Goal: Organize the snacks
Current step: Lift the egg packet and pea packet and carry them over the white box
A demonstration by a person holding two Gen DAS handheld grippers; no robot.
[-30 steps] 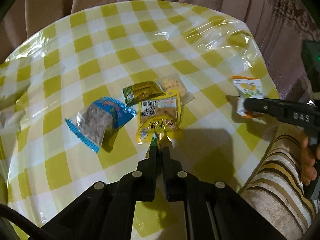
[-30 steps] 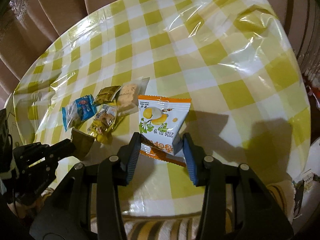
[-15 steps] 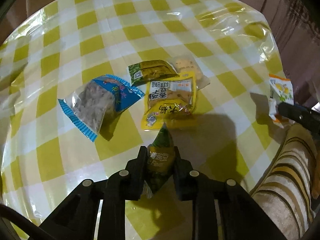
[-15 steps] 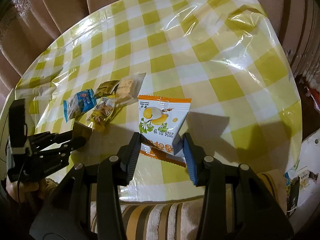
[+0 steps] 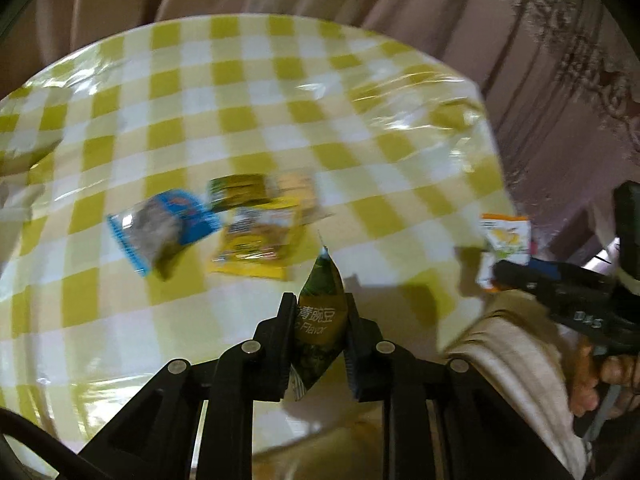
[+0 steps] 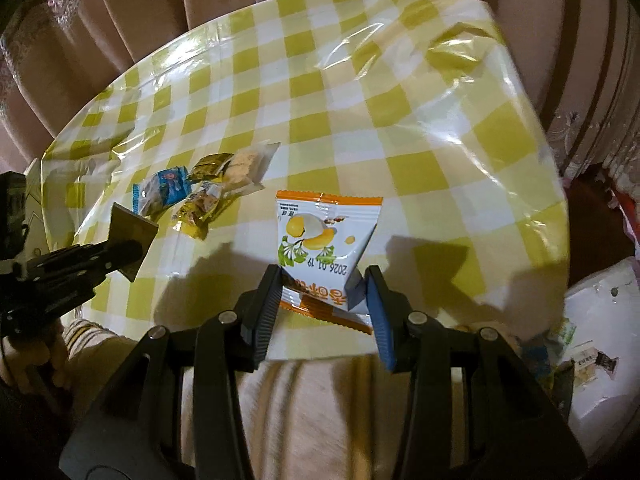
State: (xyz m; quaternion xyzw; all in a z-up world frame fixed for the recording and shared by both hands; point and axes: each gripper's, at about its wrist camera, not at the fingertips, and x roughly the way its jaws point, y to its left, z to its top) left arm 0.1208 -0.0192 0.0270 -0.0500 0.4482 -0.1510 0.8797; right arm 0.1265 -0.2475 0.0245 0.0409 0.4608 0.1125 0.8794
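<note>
My left gripper (image 5: 320,300) is shut on a small green and gold triangular packet (image 5: 320,320), held upright above the near part of the checked table (image 5: 240,100). In the right wrist view that packet (image 6: 130,232) shows dark at the left gripper's tips. My right gripper (image 6: 323,272) is shut on the lower end of a white and orange snack packet (image 6: 324,232), also lifted near the table's front edge. On the cloth lie a blue packet (image 5: 160,228), a yellow packet (image 5: 260,236), an olive packet (image 5: 236,192) and a clear cracker packet (image 6: 248,164), bunched together.
Pink curtains (image 6: 120,20) hang behind the round table. A striped cushion (image 6: 312,400) lies below both grippers at the near edge. To the lower right sits a white bag (image 6: 596,332) with more snack packets. A hand (image 5: 588,380) grips the right tool.
The left jaws went from pinched at the green packet's tip to gripping its body, then lifted it back from the pile. The right gripper drew back with its packet.
</note>
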